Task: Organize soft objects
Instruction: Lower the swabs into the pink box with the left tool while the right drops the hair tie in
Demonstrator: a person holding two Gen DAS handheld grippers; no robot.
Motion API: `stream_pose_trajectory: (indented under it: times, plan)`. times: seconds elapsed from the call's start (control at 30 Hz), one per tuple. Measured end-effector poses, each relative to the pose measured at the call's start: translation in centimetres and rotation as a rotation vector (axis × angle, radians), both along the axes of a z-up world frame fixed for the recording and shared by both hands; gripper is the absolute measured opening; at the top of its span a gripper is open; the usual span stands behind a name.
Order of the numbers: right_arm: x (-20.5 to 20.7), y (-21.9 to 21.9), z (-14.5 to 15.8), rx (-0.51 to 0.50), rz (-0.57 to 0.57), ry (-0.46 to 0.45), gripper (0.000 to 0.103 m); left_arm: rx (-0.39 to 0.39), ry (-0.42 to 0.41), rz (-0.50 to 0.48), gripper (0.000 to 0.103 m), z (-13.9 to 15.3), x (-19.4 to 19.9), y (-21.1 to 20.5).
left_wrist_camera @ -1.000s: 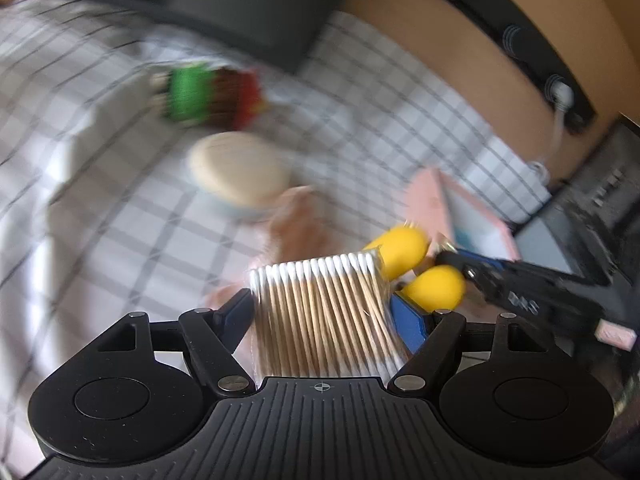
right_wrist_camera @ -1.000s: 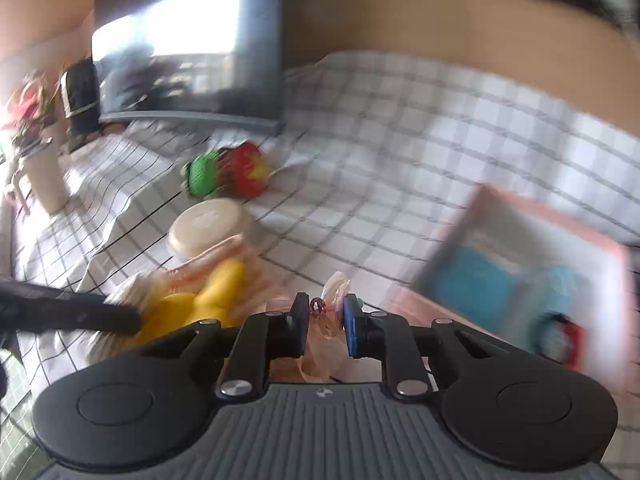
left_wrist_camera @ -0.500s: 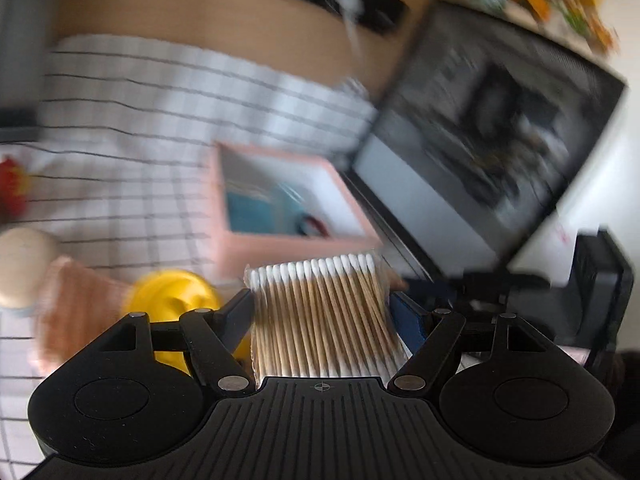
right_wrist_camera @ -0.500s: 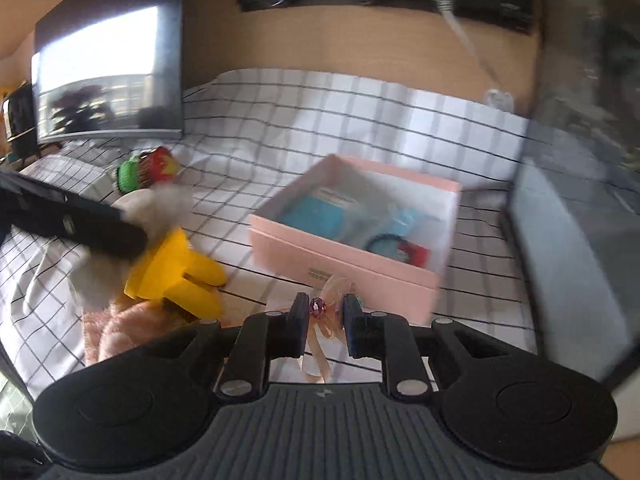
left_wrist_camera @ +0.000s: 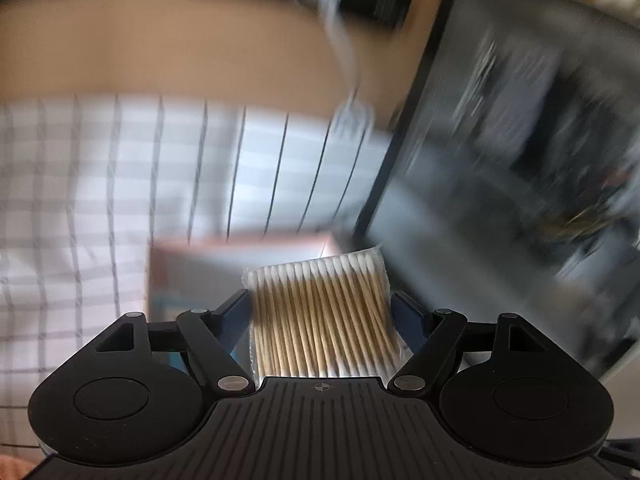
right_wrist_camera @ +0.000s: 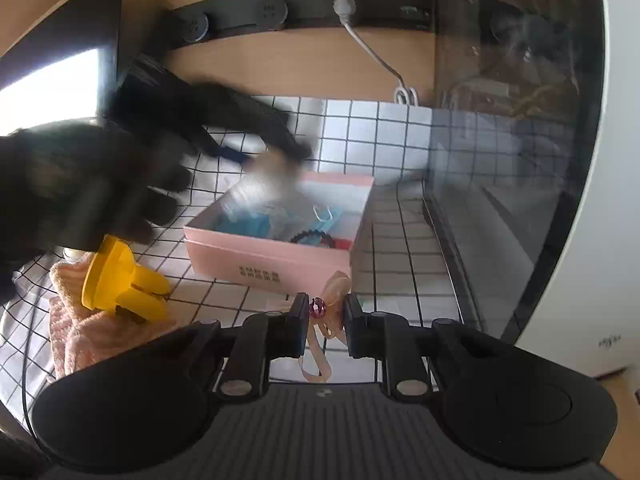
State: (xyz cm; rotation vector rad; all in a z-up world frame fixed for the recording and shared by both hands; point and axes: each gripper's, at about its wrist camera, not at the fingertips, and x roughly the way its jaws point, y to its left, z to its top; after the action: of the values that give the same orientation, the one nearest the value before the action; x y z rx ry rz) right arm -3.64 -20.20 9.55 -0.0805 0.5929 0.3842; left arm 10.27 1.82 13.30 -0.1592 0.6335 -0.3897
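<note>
Left wrist view shows the left claw (left_wrist_camera: 322, 312) clamped on a flat pack of cotton swabs (left_wrist_camera: 322, 316), gripped across its width with the white tips pointing forward, held over the near end of the pink box (left_wrist_camera: 176, 268); the background there is blurred. I judge the pack light and soft-sided: the thin film will crumple and the wooden sticks could shift or bend under a hard squeeze, so a moderate hold across the middle of the sticks suits it best. From the right wrist view, the right claw (right_wrist_camera: 325, 314) is closed on a peach ribbon bow (right_wrist_camera: 334, 304) with a small red gem at its knot, just in front of the box's near wall. The bow looks featherlight and limp, its tails dangling below the fingers, so the knot is the sensible place to hold it, and the loops may snag on the box rim. The box already holds blue items and a dark hair tie, leaving limited room. On the checked worktop (right_wrist_camera: 400, 248), left of the box, lie a yellow plastic piece (right_wrist_camera: 120, 280) and a pink knitted cloth (right_wrist_camera: 84, 332). With both claws converging on the same box, they could crowd each other.
</note>
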Motion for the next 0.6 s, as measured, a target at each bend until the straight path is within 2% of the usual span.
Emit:
stream_pose_trajectory:
  times: [0.07,0.17,0.23,0.3,0.43,0.47,0.53,0.6]
  plan:
    - [-0.4,0.0,-0.4,-0.014,-0.008,-0.002,0.018,0.047,0.093,0.000,0.077,-3.1,3.0,-1.2]
    - [-0.3,0.0,-1.0,-0.034,-0.010,0.009,0.018,0.099,0.208,0.013,0.074,-7.2,5.1,-2.4]
    - [0.2,0.0,-1.2,-0.039,-0.013,0.018,0.018,0.097,0.226,0.005,0.074,-8.2,4.9,-2.3]
    - [1.0,0.1,-1.0,-0.034,-0.013,0.019,0.018,0.075,0.180,0.015,0.074,-7.3,4.0,-1.8]
    - [3.6,1.2,0.6,-0.022,0.020,-0.027,0.018,-0.063,0.090,0.031,0.074,-2.6,-0.1,1.8]
    - [4.8,1.6,1.1,-0.019,0.033,-0.044,0.018,-0.076,0.069,0.029,0.074,-1.8,-1.1,2.5]
    - [7.7,2.8,2.2,-0.011,0.058,-0.069,0.018,-0.064,0.022,0.027,0.074,-0.6,-4.3,4.5]
    - [11.3,4.0,3.3,0.009,0.066,-0.086,0.018,-0.037,0.010,0.053,0.074,-0.5,-6.9,6.3]
